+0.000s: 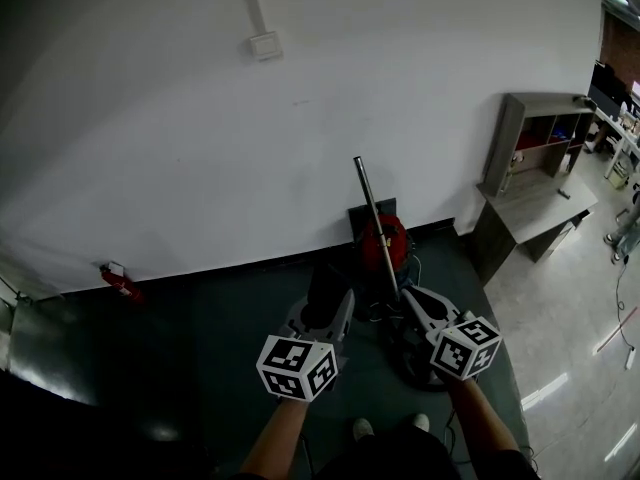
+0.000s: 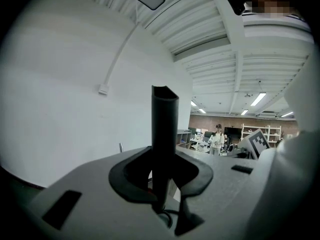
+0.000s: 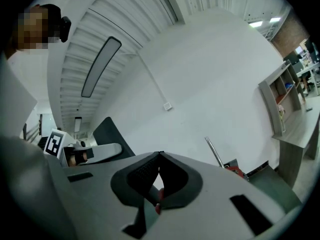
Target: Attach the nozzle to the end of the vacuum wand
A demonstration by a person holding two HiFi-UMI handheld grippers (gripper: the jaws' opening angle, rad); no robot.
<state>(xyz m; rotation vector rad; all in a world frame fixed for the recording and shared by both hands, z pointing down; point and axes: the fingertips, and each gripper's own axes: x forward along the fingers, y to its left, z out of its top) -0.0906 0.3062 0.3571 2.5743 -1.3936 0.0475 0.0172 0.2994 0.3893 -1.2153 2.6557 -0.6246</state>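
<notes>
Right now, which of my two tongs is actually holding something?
The left tongs: they grip the black nozzle, which sticks up between them. The right tongs are shut on nothing, with the metal wand standing apart from them.

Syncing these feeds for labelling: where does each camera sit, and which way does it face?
Head view: on the person's head, looking steeply down; shows forearms, left gripper, right gripper.
Left gripper view: on that gripper, facing the wall; jaws grip the nozzle.
Right gripper view: on that gripper, facing the wall; jaws shut, empty.
Shared: head and right gripper views show the wand.
</notes>
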